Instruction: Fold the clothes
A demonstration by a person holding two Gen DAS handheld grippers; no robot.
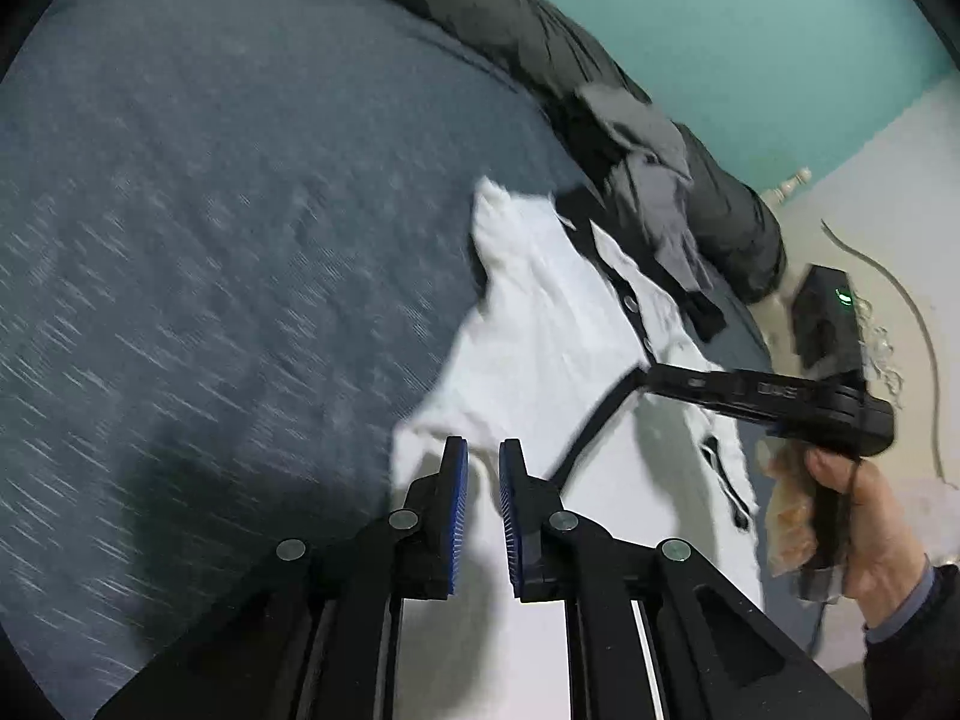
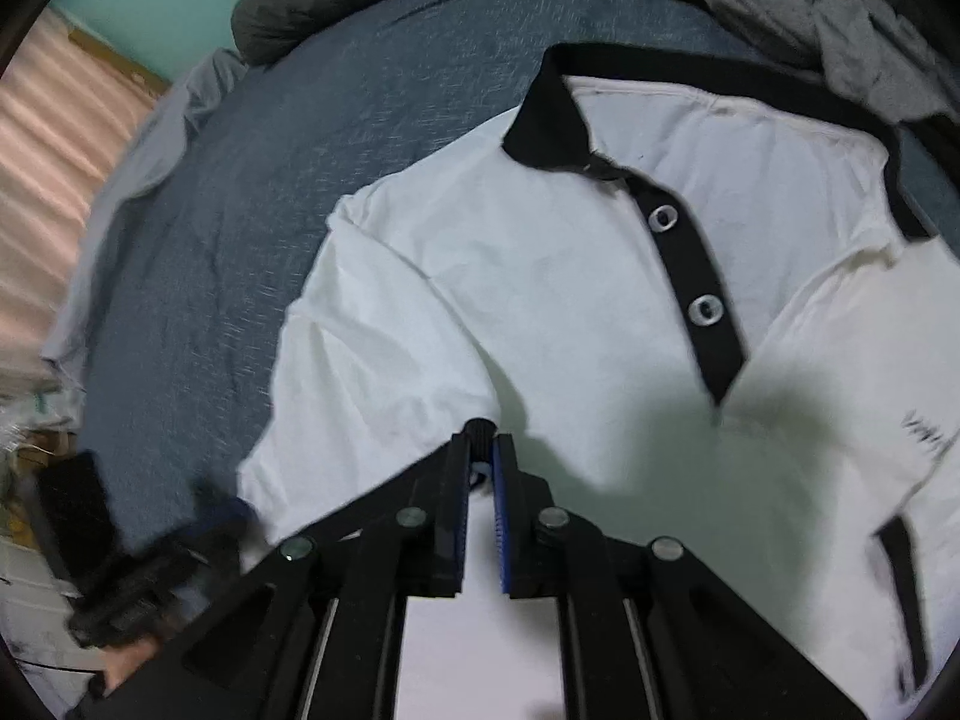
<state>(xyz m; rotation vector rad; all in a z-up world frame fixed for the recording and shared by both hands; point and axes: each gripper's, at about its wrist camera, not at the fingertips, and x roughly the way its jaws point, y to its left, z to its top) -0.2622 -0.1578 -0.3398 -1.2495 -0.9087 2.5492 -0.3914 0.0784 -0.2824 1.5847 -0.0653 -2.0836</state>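
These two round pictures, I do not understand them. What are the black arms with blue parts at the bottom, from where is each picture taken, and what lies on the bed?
No robot is here. A person holds a hand tool in each hand, each with a two-finger gripper and a wide-angle camera looking along its fingers. That lens makes the pictures round.

One picture comes from the left gripper. Its blue pads stand apart with nothing between them. At its right edge you see the person's hand holding the other tool.

The other picture comes from the right gripper. Its fingers are nearly closed; whether they pinch the cloth, I cannot tell.

On the blue bed cover lies a white polo shirt with a black collar and two buttons. Behind it lie grey clothes and a dark quilt.
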